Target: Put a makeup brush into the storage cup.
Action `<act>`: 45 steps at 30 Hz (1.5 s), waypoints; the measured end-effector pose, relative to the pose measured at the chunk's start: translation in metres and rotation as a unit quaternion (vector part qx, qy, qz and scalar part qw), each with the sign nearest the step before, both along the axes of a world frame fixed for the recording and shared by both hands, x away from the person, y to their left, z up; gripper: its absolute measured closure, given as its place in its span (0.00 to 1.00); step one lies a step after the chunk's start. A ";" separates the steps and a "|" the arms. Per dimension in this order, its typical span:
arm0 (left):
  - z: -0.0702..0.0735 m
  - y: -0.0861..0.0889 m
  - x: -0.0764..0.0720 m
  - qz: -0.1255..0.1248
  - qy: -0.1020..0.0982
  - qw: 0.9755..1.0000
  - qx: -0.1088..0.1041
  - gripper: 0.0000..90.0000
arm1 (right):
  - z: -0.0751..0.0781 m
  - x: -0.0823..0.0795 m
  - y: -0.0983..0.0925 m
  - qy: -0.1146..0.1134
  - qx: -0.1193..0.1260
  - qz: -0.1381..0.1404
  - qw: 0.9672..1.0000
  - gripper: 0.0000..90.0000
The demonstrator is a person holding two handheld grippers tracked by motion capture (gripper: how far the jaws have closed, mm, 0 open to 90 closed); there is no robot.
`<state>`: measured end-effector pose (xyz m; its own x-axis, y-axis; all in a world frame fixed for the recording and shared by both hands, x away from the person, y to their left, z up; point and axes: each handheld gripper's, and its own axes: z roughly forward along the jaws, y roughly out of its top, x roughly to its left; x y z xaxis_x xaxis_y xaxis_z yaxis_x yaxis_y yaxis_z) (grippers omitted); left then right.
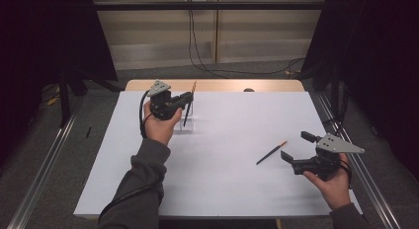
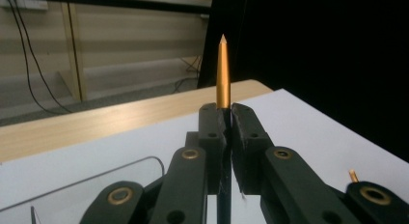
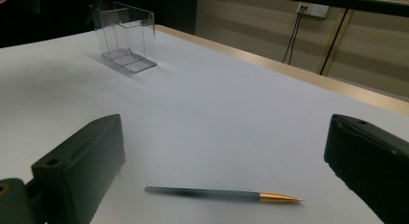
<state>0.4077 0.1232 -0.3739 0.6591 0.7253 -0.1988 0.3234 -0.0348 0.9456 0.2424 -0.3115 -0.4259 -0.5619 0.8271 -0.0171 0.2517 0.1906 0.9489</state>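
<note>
Gold-tipped and upright, the pen [image 2: 223, 74] pinched in the left gripper [image 1: 187, 98] hangs directly above the clear holder [image 3: 126, 36] (long axis vertical), while the right gripper [image 1: 295, 147], jaws spread, flanks the second pen [image 3: 222, 195].

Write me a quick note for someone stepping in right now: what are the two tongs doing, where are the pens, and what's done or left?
Left tongs: shut on a pen, gold tip up, held upright above the clear holder at the far left of the white table.
Right tongs: open, holding nothing, hovering beside the second pen, which lies flat on the table.
Done: first pen picked up.
Left, most likely: lower it into the holder, then pick up the second pen and put it in too.
</note>
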 end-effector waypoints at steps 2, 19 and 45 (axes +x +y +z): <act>0.001 0.002 -0.001 0.005 -0.008 1.000 -0.001 0.93 | 0.000 0.000 0.000 -0.001 -0.001 0.000 1.000 0.00; 0.006 0.013 0.005 0.046 -0.059 0.996 -0.043 0.93 | -0.001 0.000 0.000 -0.001 -0.003 -0.003 1.000 0.00; -0.004 0.011 0.026 0.078 -0.069 0.993 -0.059 0.93 | -0.003 0.001 -0.002 0.003 0.000 -0.005 1.000 0.00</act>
<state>0.4339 0.1346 -0.3774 0.5669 0.7983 -0.2033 0.1827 0.1189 0.9760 0.2436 -0.3140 -0.4285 -0.5544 0.8322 -0.0132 0.2589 0.1875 0.9475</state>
